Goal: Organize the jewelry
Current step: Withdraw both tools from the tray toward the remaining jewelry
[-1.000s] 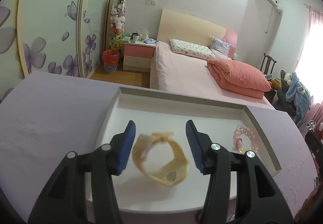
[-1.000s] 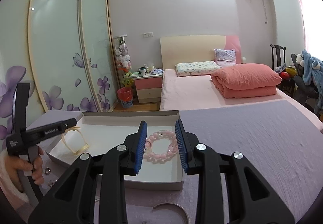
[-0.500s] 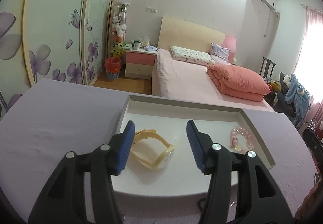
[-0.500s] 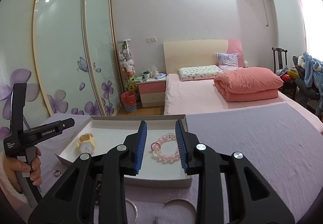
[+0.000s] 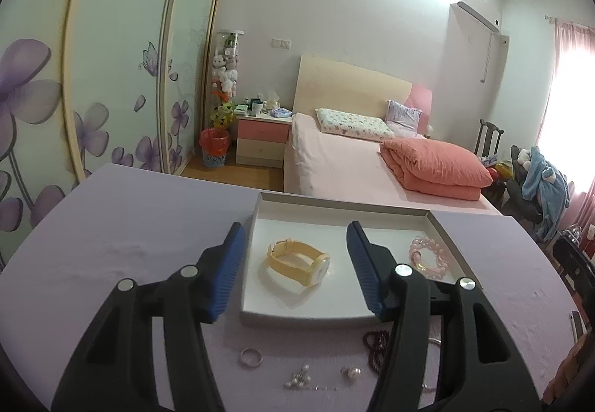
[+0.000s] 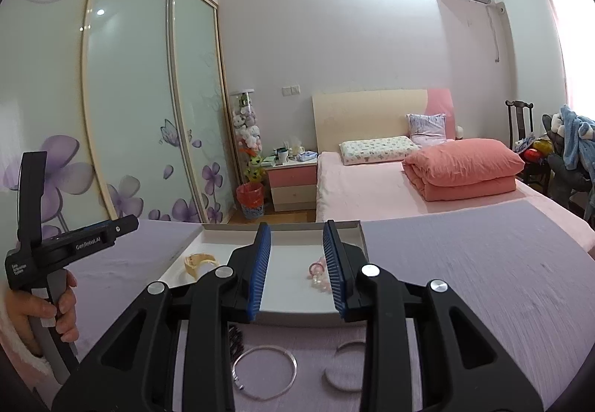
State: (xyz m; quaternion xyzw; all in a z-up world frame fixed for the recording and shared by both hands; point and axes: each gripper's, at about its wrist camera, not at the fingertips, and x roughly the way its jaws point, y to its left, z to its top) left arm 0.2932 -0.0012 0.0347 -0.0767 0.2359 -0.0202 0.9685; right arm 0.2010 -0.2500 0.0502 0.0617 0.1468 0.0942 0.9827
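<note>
Left wrist view looks down along the left gripper (image 5: pixel 295 267), whose blue-padded jaws are spreading and hold nothing; between them, farther off, a yellow wristwatch (image 5: pixel 298 262) lies inside a shallow white tray (image 5: pixel 334 205) on a lilac tablecloth (image 5: pixel 122 226). A pink bead bracelet (image 5: pixel 427 257) rests in the same tray, to the right of the watch and apart from it. On the cloth in front of the tray lie a silver ring (image 5: pixel 251 356), a small cluster of pearls (image 5: pixel 299 379), a pearl earring (image 5: pixel 351 372) and a dark bead strand (image 5: pixel 373 345), partly hidden behind the right finger.

Right wrist view shows the right gripper (image 6: pixel 297 263) with its jaws moderately apart and empty, hanging above the near edge of the tray. The pink bracelet shows just inside the right pad, lying on the tray floor; the watch sits toward the tray's left side. Two thin bangles (image 6: pixel 264 371) lie on the cloth below the gripper, one larger, the other partly hidden. At the left edge, a person's hand (image 6: pixel 44 315) in a fluffy pink sleeve grips the handle of the other gripper.
</note>
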